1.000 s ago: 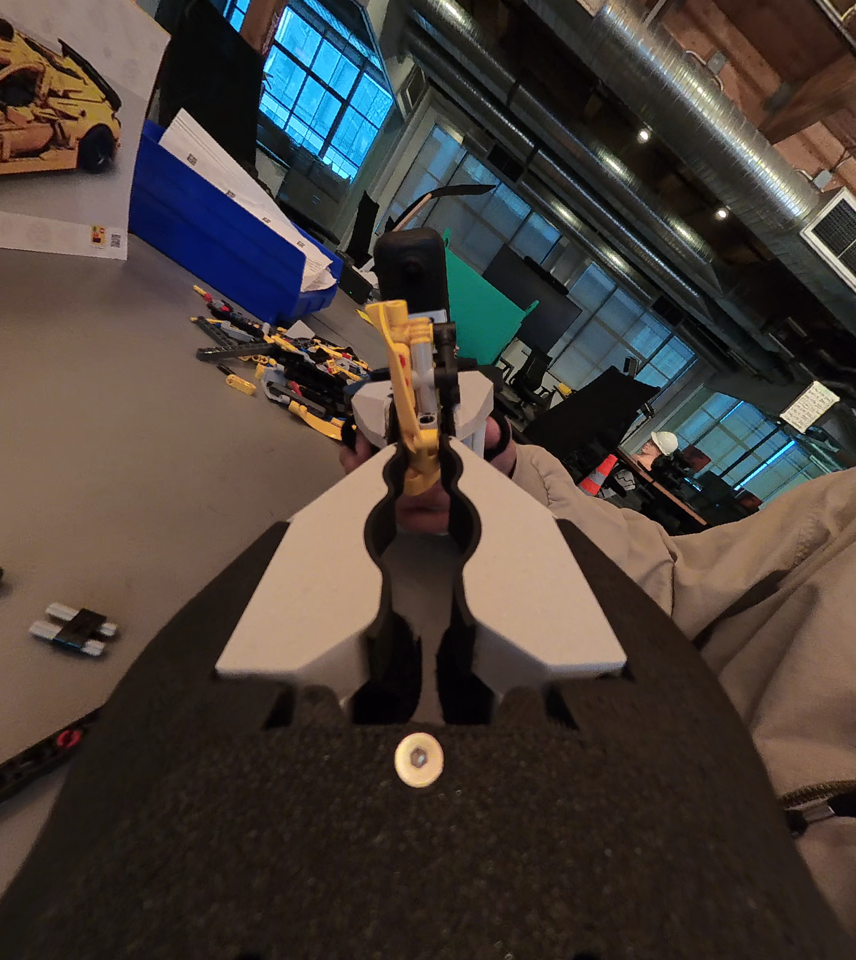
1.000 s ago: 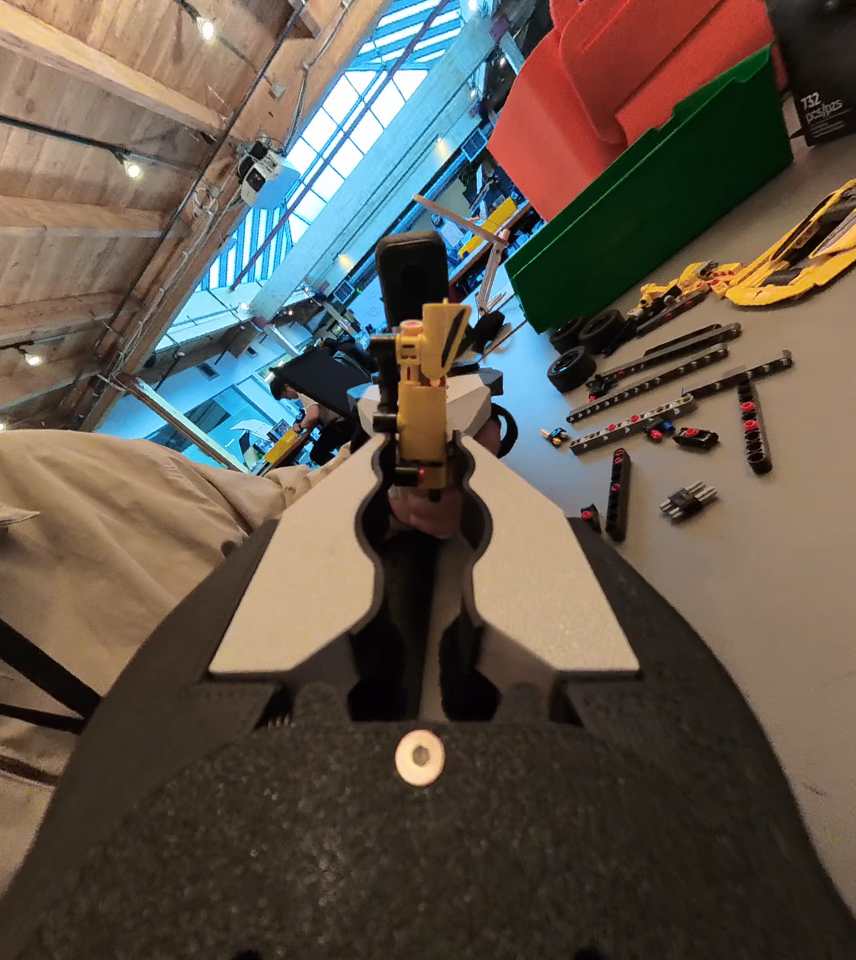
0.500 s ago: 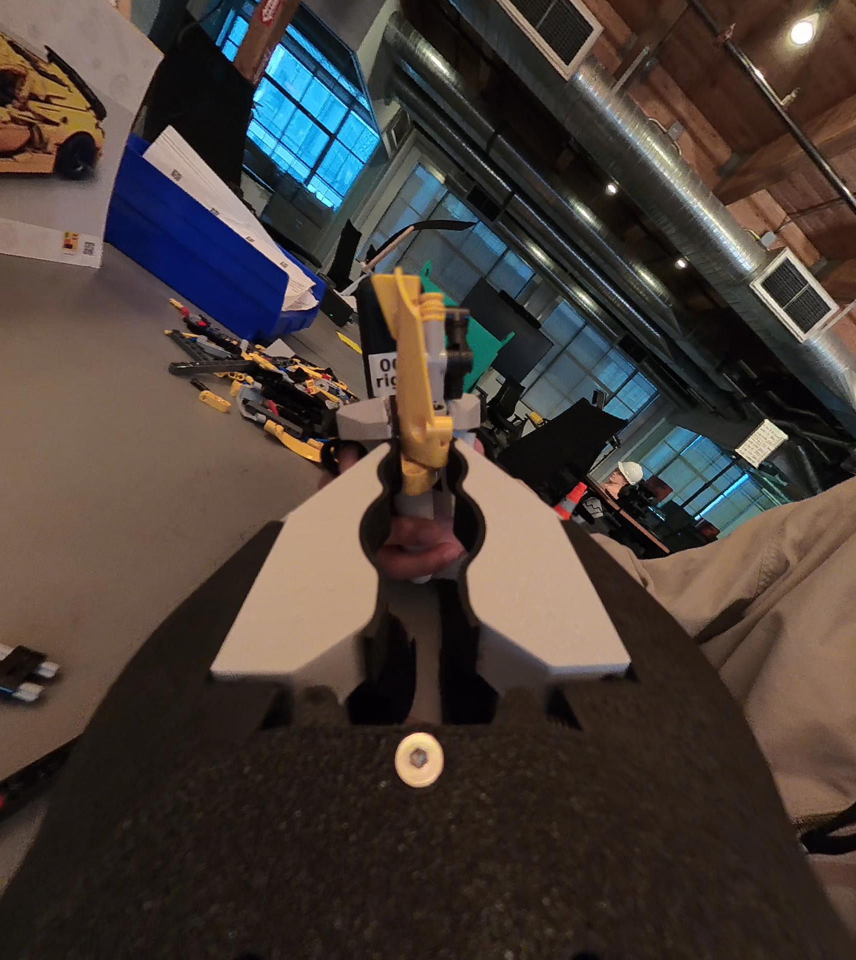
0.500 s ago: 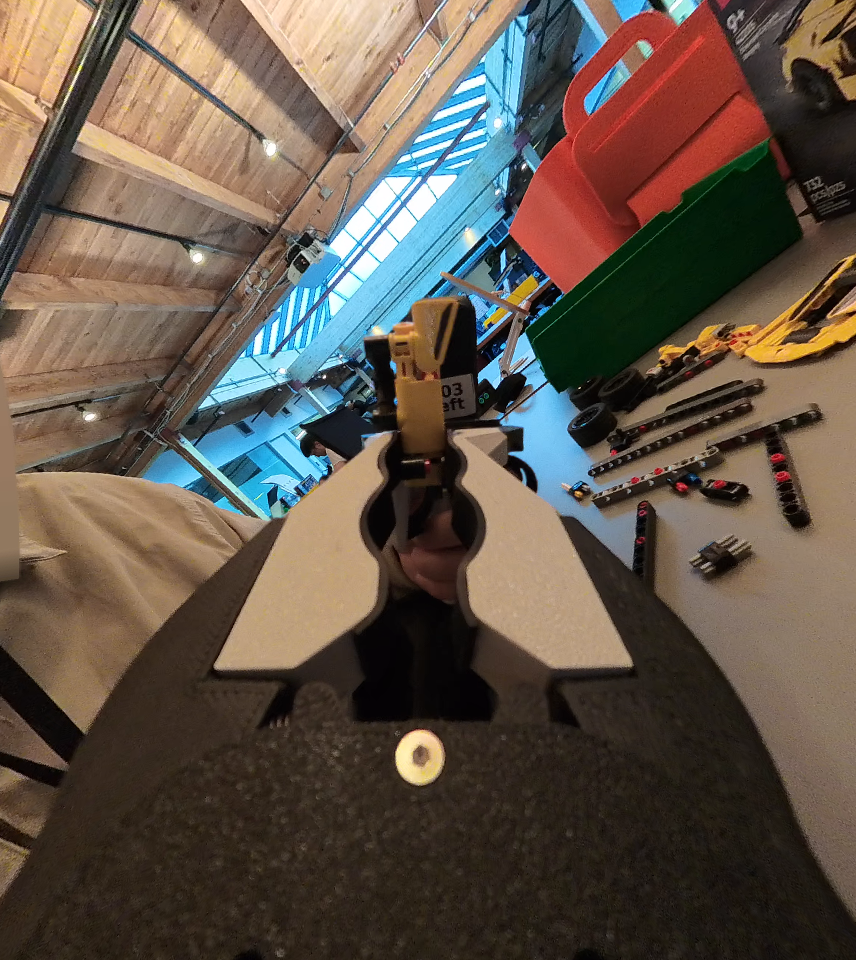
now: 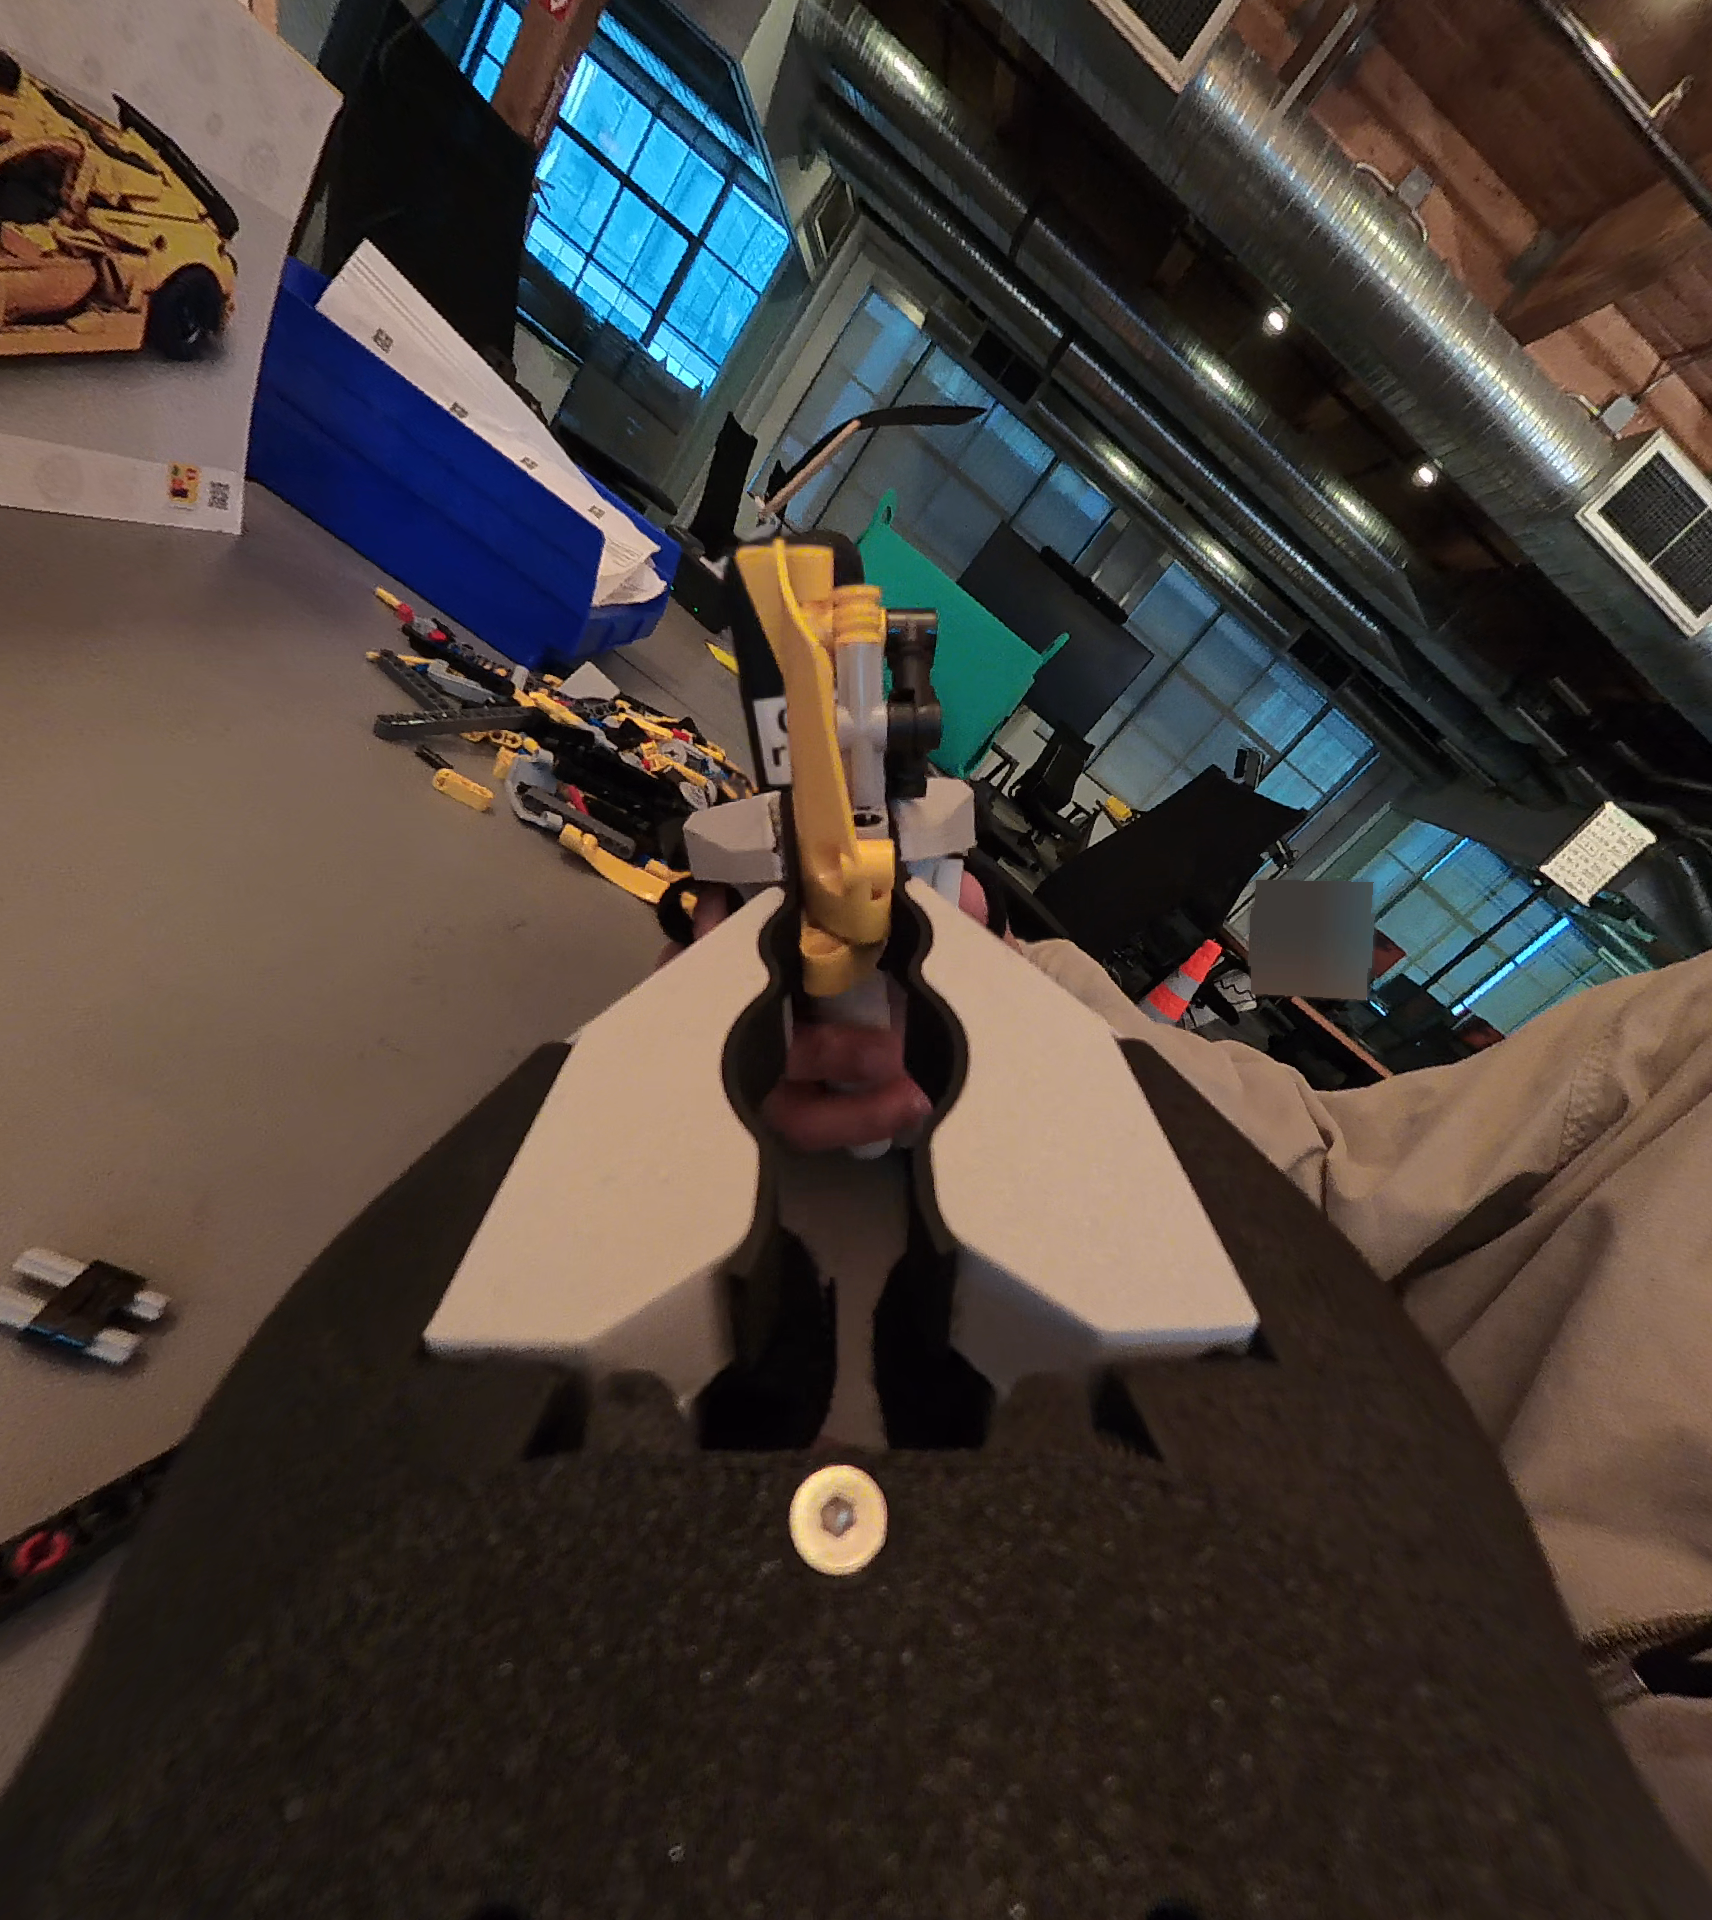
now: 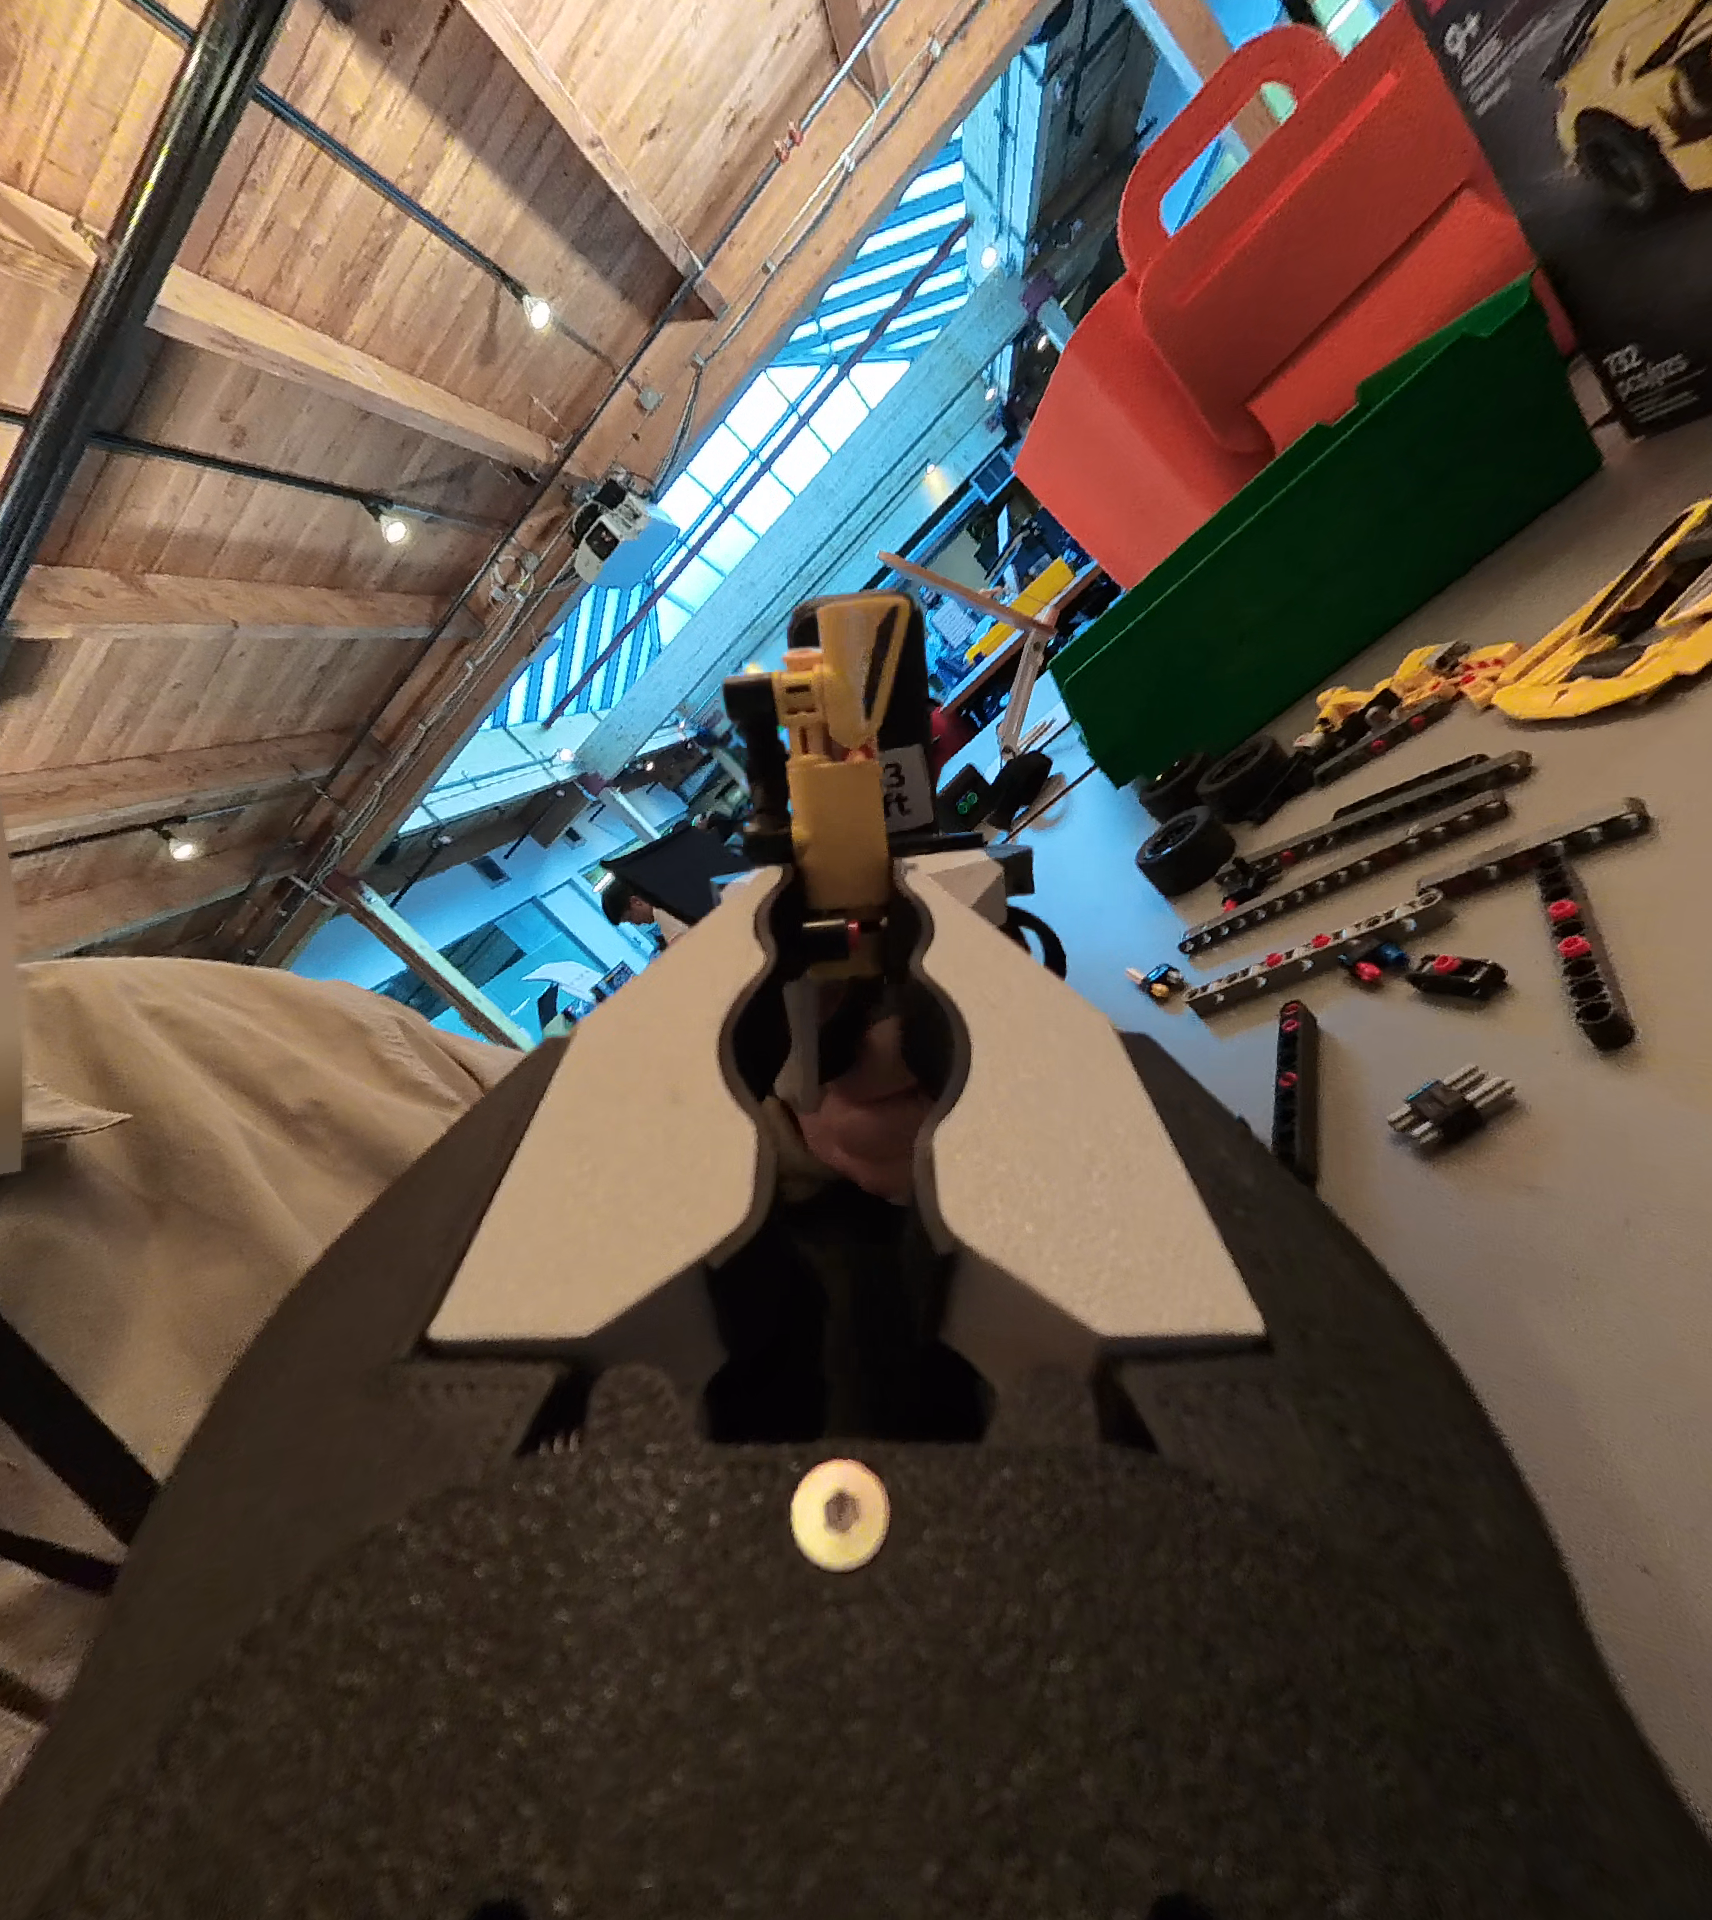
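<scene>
A small assembly of yellow, grey and black building-toy parts (image 5: 836,769) is held in the air between both grippers, which face each other. My left gripper (image 5: 844,920) is shut on its near end. The right gripper's grey fingers (image 5: 727,847) show just behind it, with a hand under them. In the right wrist view my right gripper (image 6: 844,909) is shut on the same assembly (image 6: 831,790), and the left gripper's finger (image 6: 977,873) shows beyond. A beige sleeve (image 5: 1454,1195) runs alongside.
On the grey table (image 5: 156,883) are a blue bin (image 5: 436,488), a printed car picture (image 5: 73,260), a pile of parts (image 5: 603,758) and a small pinned piece (image 5: 73,1304). The right view shows a green bin (image 6: 1330,582), wheels (image 6: 1184,852), black beams (image 6: 1351,883) and a yellow car shell (image 6: 1662,613). My left and right fingertips are right by each other.
Both grippers keep their hold on the assembly. The pair tilted upward and shifted slightly, and more of the assembly now stands out past the fingertips.
</scene>
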`<state>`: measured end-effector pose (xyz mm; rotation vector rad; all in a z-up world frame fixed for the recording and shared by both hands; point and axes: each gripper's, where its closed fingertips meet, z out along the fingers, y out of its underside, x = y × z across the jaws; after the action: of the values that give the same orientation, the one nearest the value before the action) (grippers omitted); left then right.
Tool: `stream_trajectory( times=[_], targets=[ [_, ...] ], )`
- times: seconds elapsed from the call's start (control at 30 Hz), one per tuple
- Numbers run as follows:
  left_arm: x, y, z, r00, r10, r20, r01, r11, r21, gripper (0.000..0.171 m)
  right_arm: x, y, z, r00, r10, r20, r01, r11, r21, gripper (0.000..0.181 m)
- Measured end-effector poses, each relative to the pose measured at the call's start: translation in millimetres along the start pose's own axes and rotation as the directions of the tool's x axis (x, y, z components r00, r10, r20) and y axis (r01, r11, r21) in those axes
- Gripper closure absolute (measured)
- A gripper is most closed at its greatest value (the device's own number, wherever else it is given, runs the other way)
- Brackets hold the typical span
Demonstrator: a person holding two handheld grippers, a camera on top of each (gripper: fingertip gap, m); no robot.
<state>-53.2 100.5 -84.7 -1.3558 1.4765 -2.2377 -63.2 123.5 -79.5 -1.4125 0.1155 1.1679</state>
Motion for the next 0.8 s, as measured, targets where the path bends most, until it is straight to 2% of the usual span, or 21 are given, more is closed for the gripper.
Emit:
stream_trajectory(
  times=[0.13,0.2,0.4,0.57,0.8],
  targets=[
    [-1,-4,1,1.000,-0.016,-0.004,0.016,0.999,0.034,0.156,1,-6,-2,0.998,0.062,0.033,-0.064,0.996,0.058,0.166],
    [0,-8,-1,1.000,-0.017,-0.013,0.018,0.998,0.060,0.157,-2,-18,-7,0.995,0.084,0.061,-0.091,0.988,0.126,0.167],
    [2,-10,0,1.000,-0.001,-0.011,0.002,0.997,0.080,0.157,-4,-17,-5,0.999,0.030,0.031,-0.033,0.994,0.109,0.166],
    [-1,-8,2,1.000,-0.019,-0.005,0.019,0.997,0.073,0.156,0,-10,-1,0.998,0.050,0.024,-0.052,0.996,0.077,0.166],
    [0,-9,2,1.000,-0.003,0.002,0.003,0.996,0.089,0.156,-2,-14,-3,0.997,0.067,0.040,-0.071,0.991,0.114,0.166]
  ],
)
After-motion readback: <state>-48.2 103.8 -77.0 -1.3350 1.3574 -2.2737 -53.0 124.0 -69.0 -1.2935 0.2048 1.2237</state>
